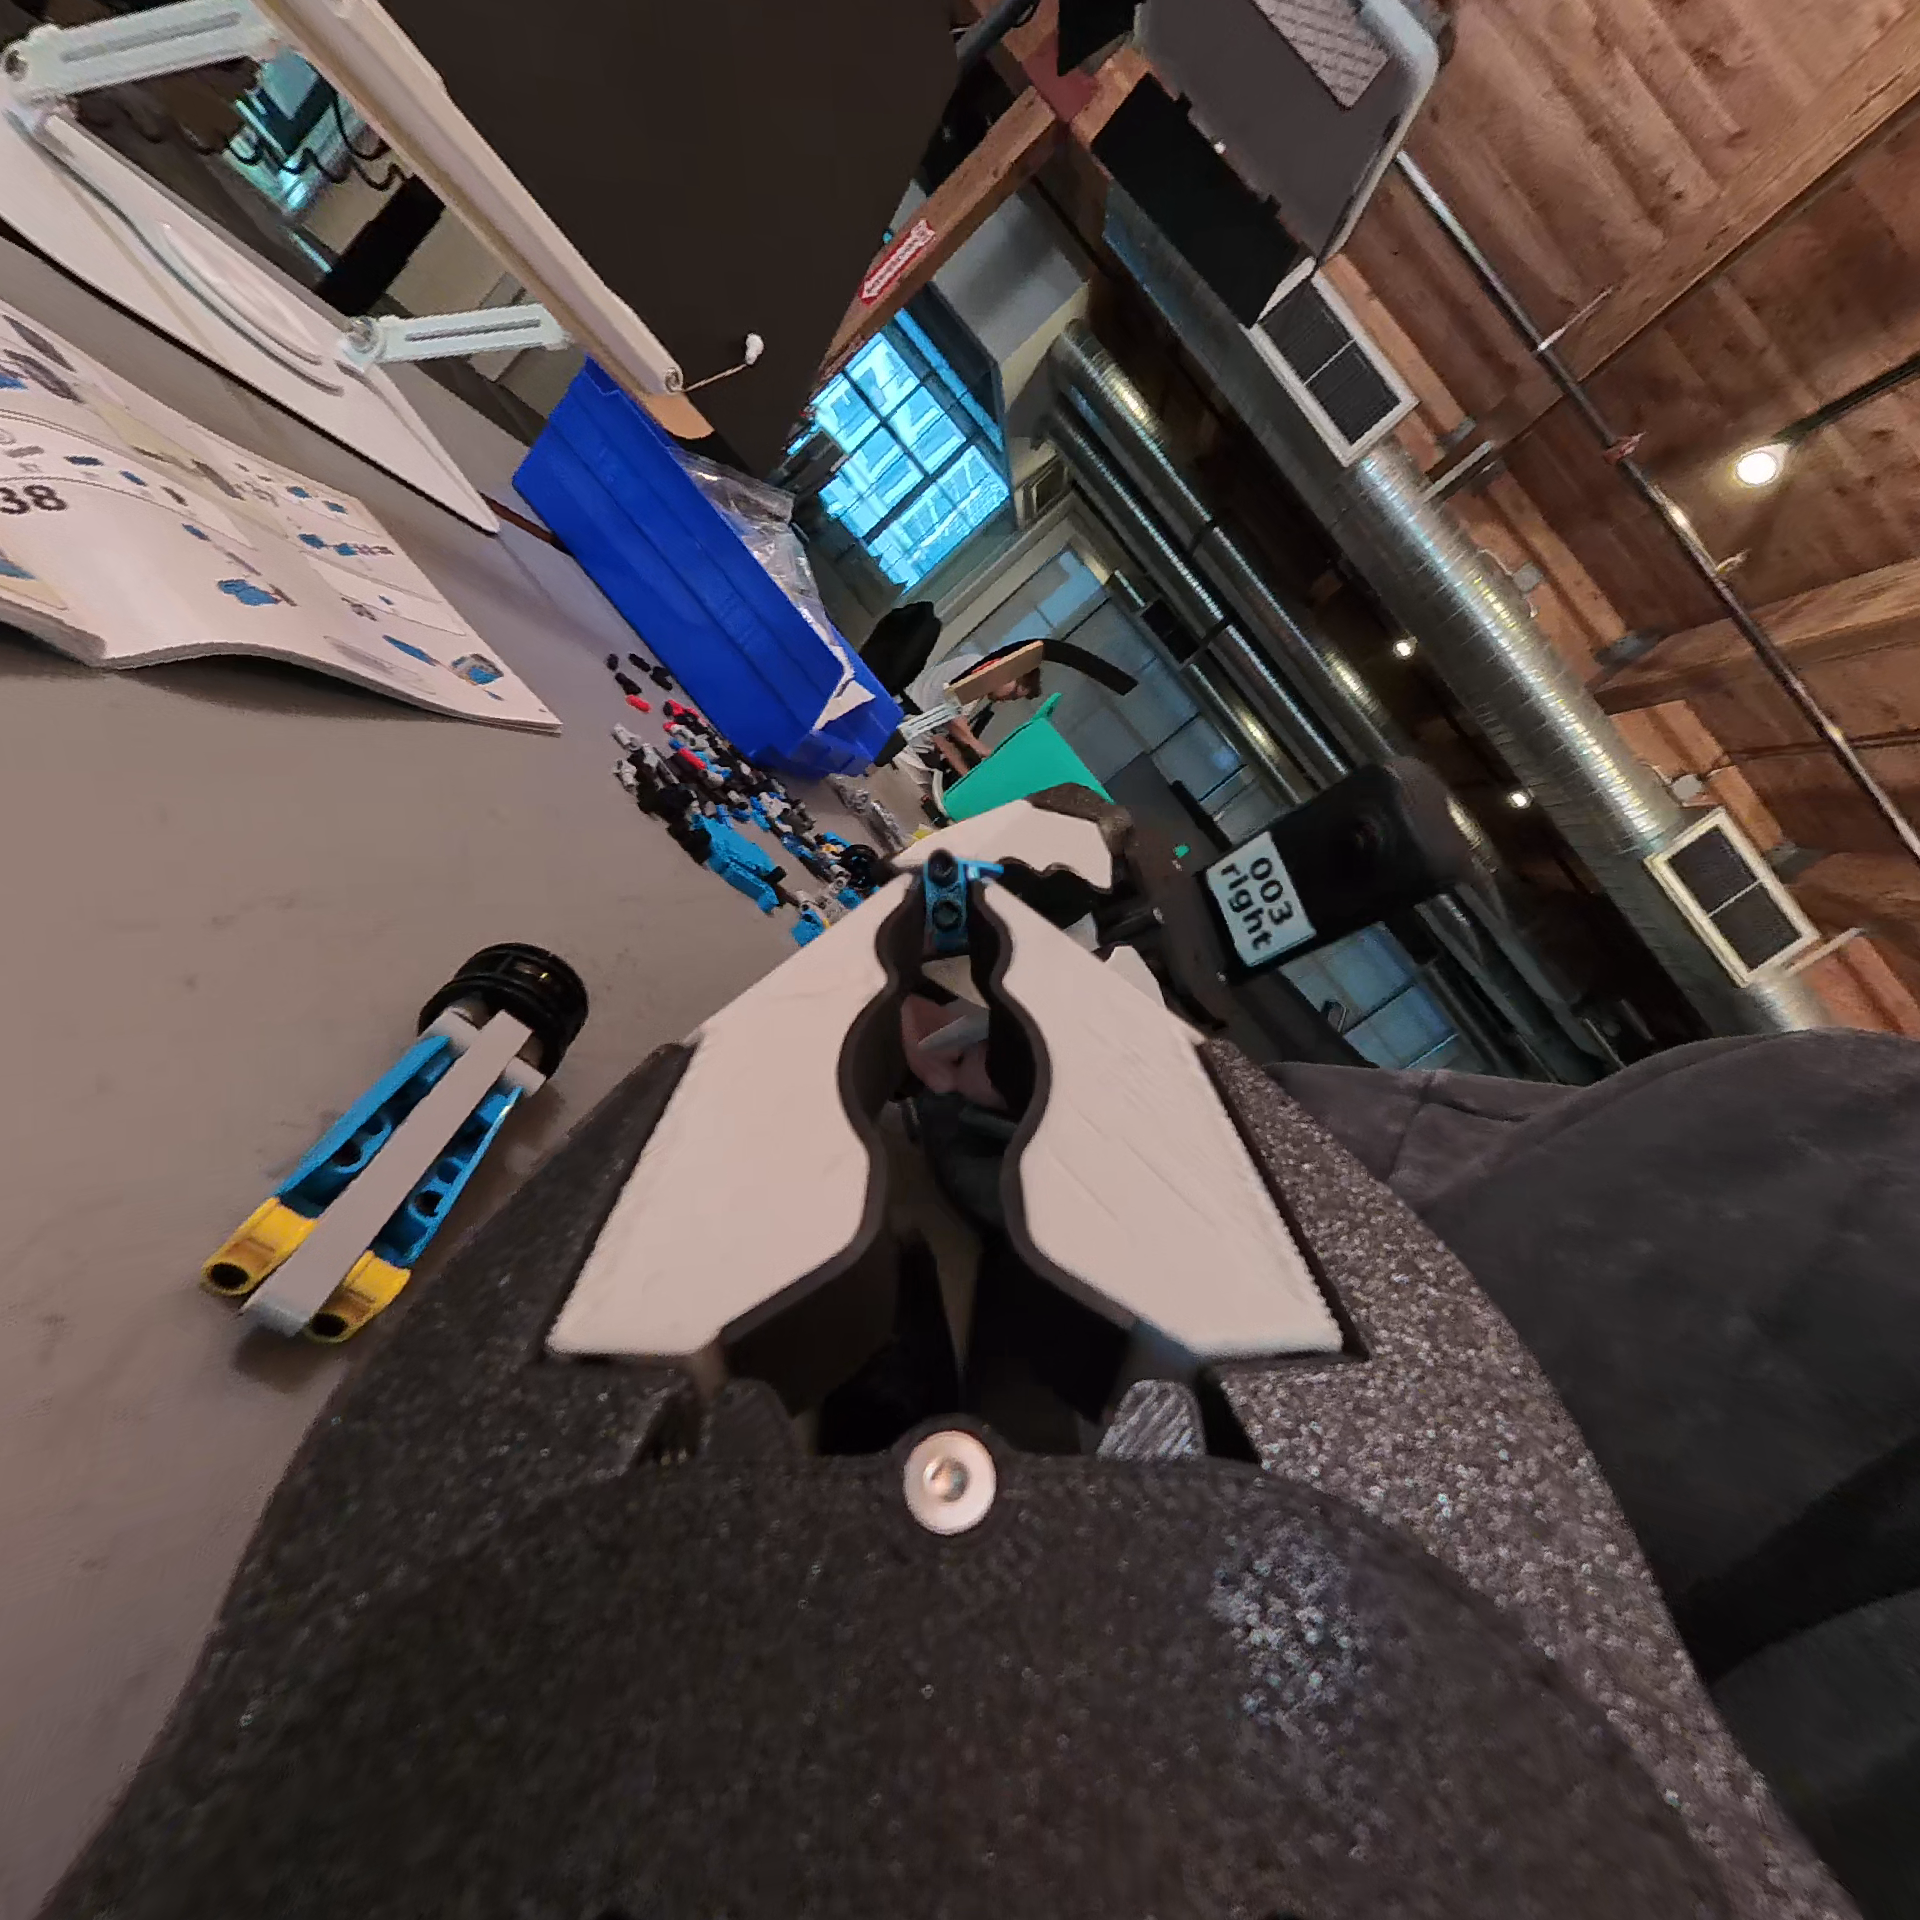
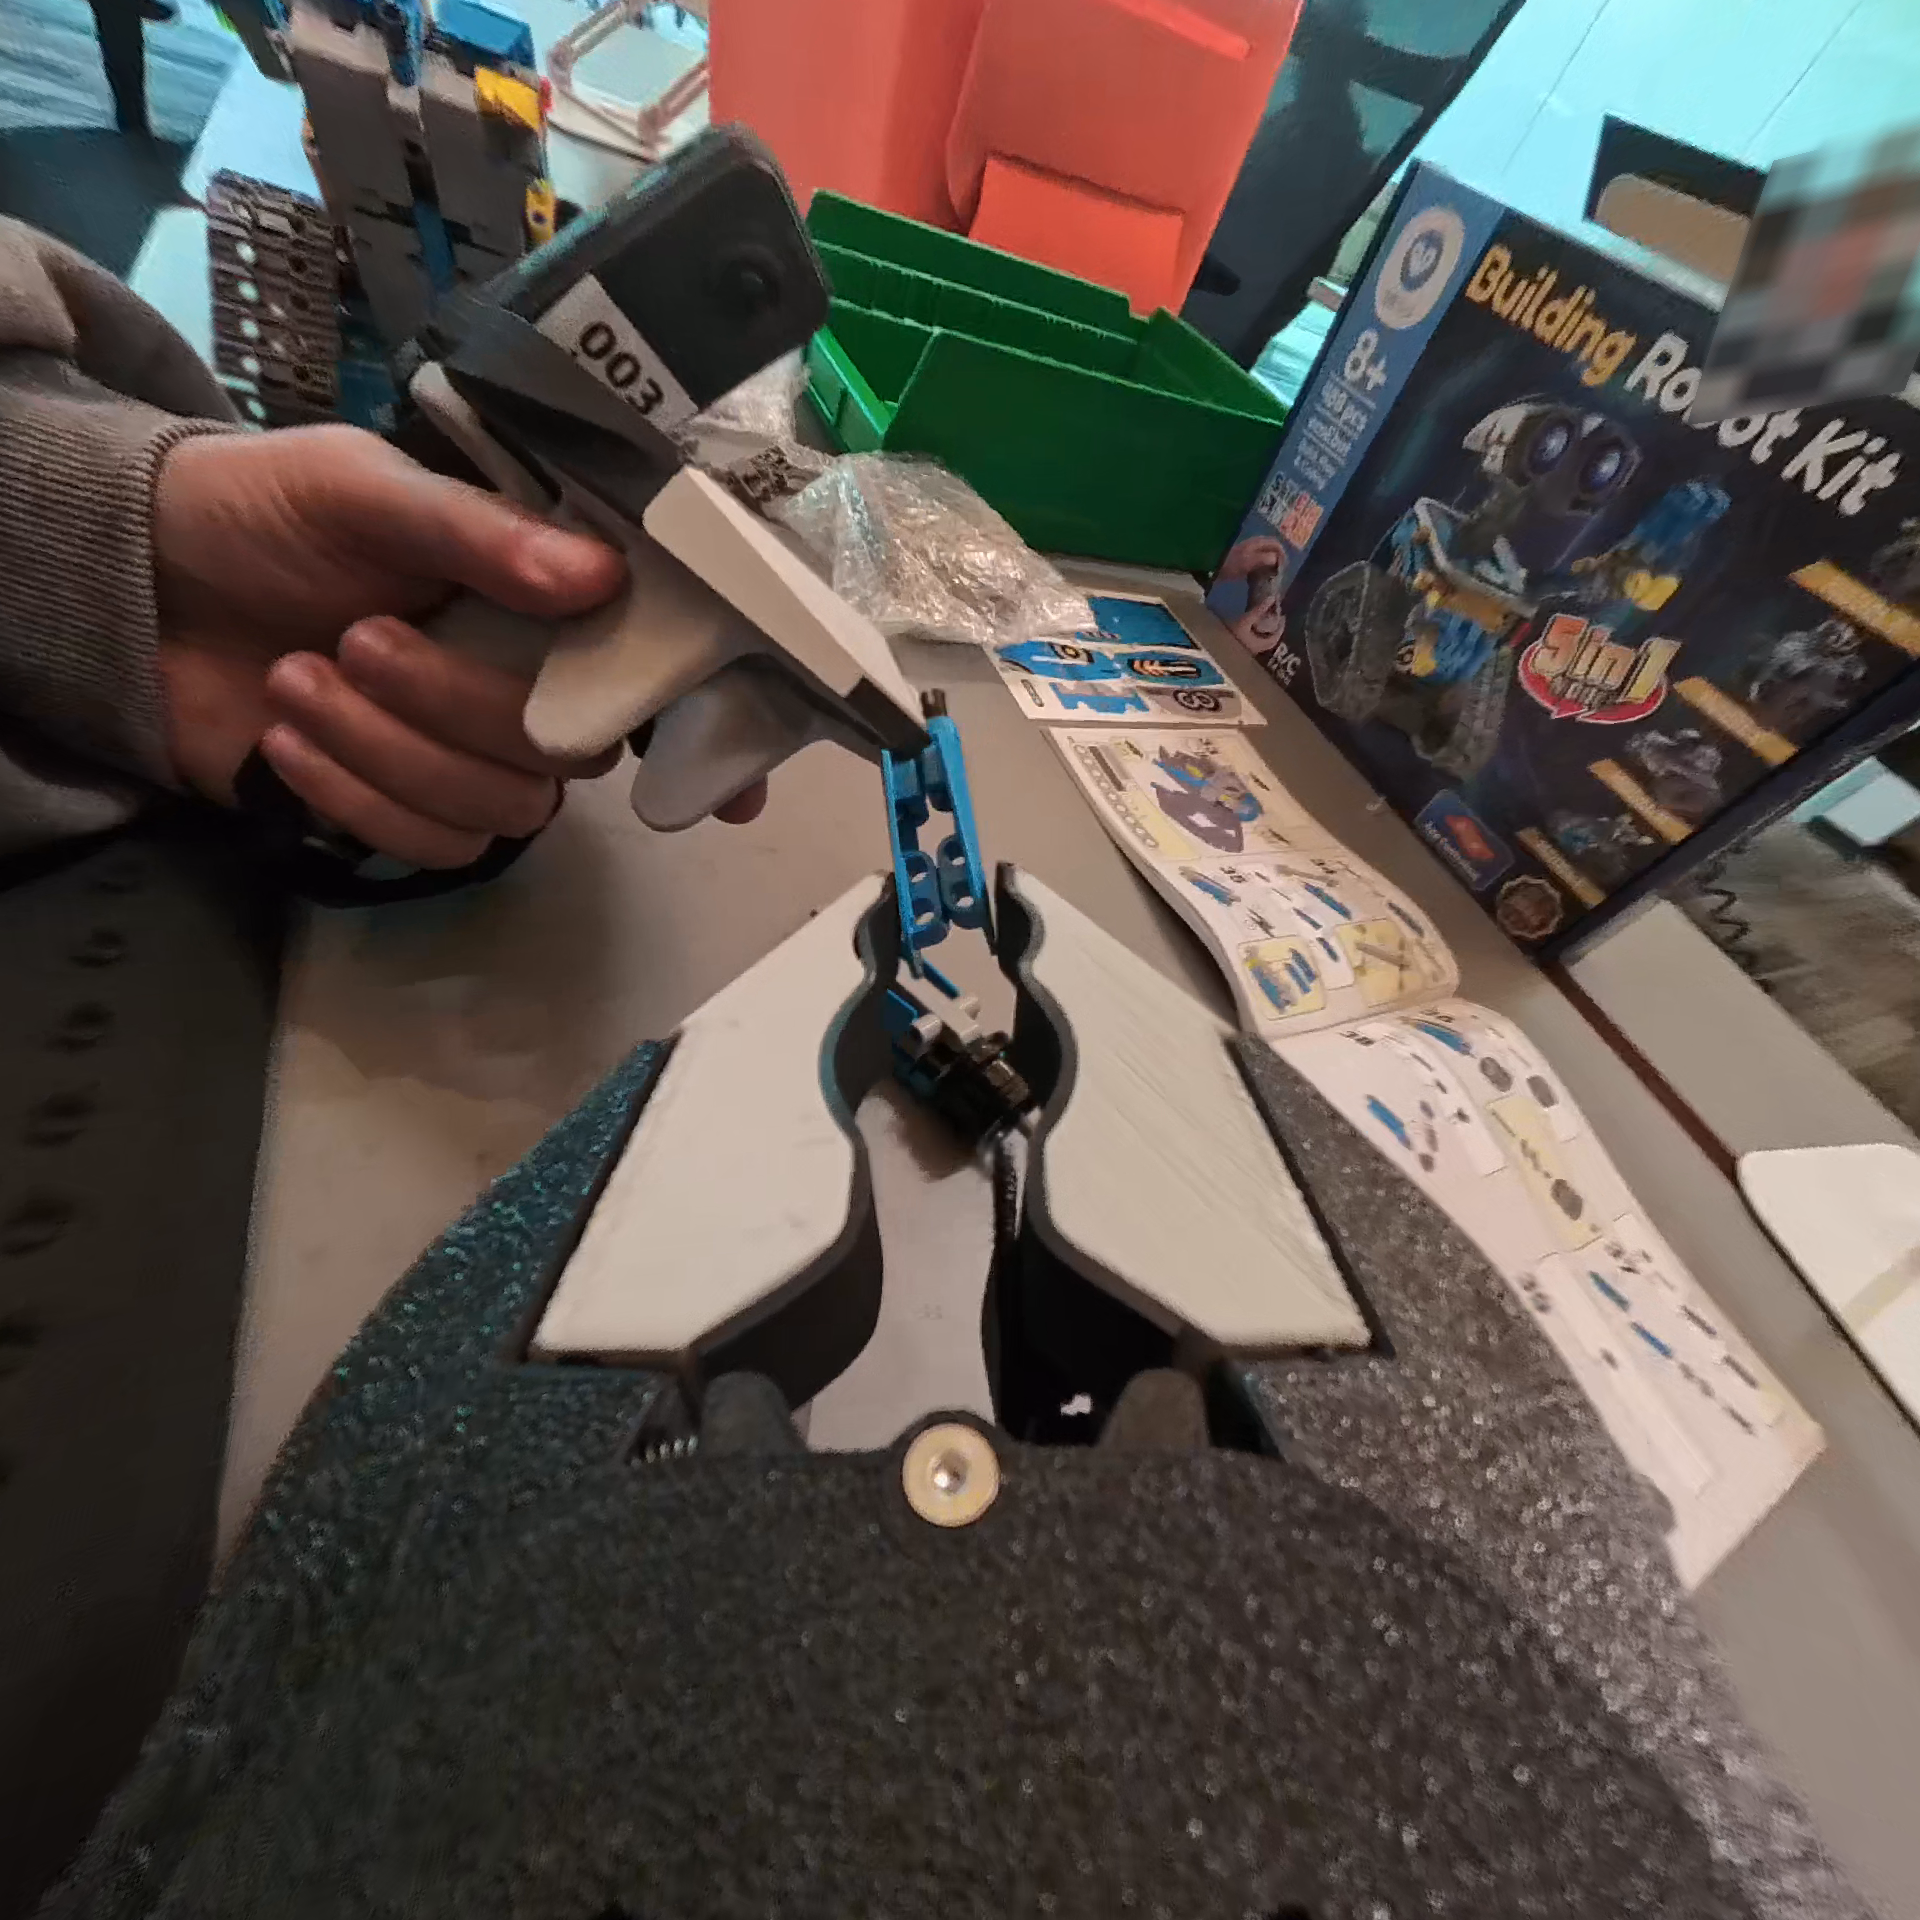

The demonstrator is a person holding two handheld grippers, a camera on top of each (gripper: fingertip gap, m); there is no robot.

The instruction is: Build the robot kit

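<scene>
My left gripper [image 1: 945, 896] is shut on the end of a small blue beam assembly [image 1: 948, 923] with a black pin at its tip, held above the grey table [image 1: 312, 883]. In the right wrist view, my right gripper [image 2: 940, 883] is shut on the same blue assembly [image 2: 951, 868] lower down. A black wheel-like part [image 2: 971, 1075] hangs at its near end between the fingers. The left gripper [image 2: 920, 724], held by a hand [image 2: 343, 634], pinches the assembly's top end. The right gripper's white fingers [image 1: 1023, 836] show just beyond the left fingertips.
A blue, yellow and grey sub-assembly with a black wheel [image 1: 416, 1143] lies on the table, near an open instruction booklet [image 1: 208, 582] [image 2: 1299, 935], a loose parts pile [image 1: 727, 800] and a blue bin [image 1: 696, 582]. A green bin [image 2: 1039, 416], plastic bag [image 2: 925, 540], sticker sheet [image 2: 1122, 665] and kit box [image 2: 1558, 623] stand behind. Only a small space, under 4 cm, lies between the two pairs of fingers.
</scene>
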